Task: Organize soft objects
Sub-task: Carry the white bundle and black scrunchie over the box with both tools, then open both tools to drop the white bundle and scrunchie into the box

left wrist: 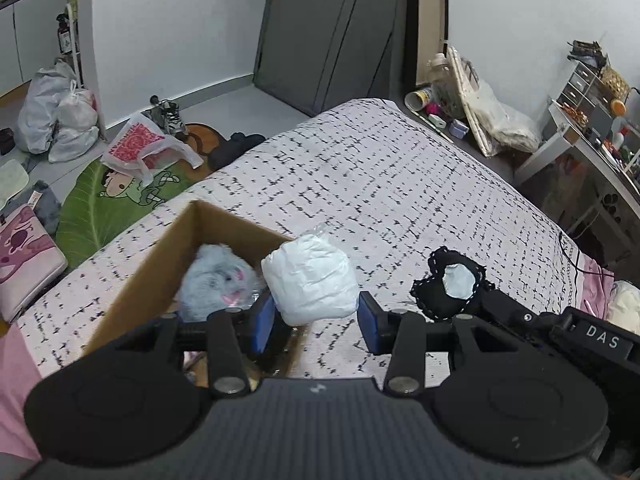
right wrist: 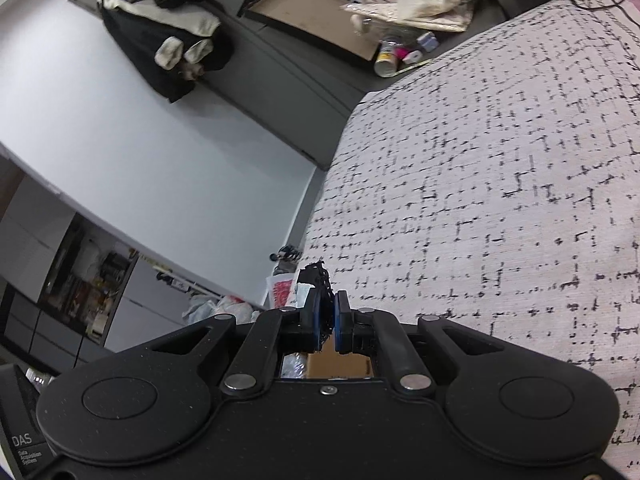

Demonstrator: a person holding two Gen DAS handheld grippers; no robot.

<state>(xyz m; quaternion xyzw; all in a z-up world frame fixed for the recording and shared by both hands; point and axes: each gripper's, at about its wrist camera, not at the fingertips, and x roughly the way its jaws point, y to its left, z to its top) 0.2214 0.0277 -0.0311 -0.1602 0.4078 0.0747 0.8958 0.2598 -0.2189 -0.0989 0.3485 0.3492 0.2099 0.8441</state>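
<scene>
Bundles of soft stuff sit at the near end of the bed [left wrist: 400,184]. In the left wrist view the left gripper [left wrist: 318,320] has its blue-padded fingers spread wide, with a white squashy bundle [left wrist: 312,280] between them; whether the pads touch it cannot be told. The bundle is roughly cube-shaped with no clear long axis, and it overlaps the right wall of a cardboard box [left wrist: 160,256] at 10 o'clock from the gripper. Inside the box lies a grey plush toy [left wrist: 218,284], its pink nose turned toward 5 o'clock.

At 2 o'clock from the left gripper, the right gripper [right wrist: 328,320] pinches a black lace-edged pouch [left wrist: 448,284], fingers narrow and closed on it. The pouch's long axis runs from 7 to 1 o'clock, and a white patch shows on its upper face.

The bed wears a pale cover with black dashes. At 10 o'clock on the floor lie a green leaf-shaped rug [left wrist: 100,204] and white plastic bags [left wrist: 56,116]. A dark wardrobe [left wrist: 328,32] stands at 12 o'clock against white walls.
</scene>
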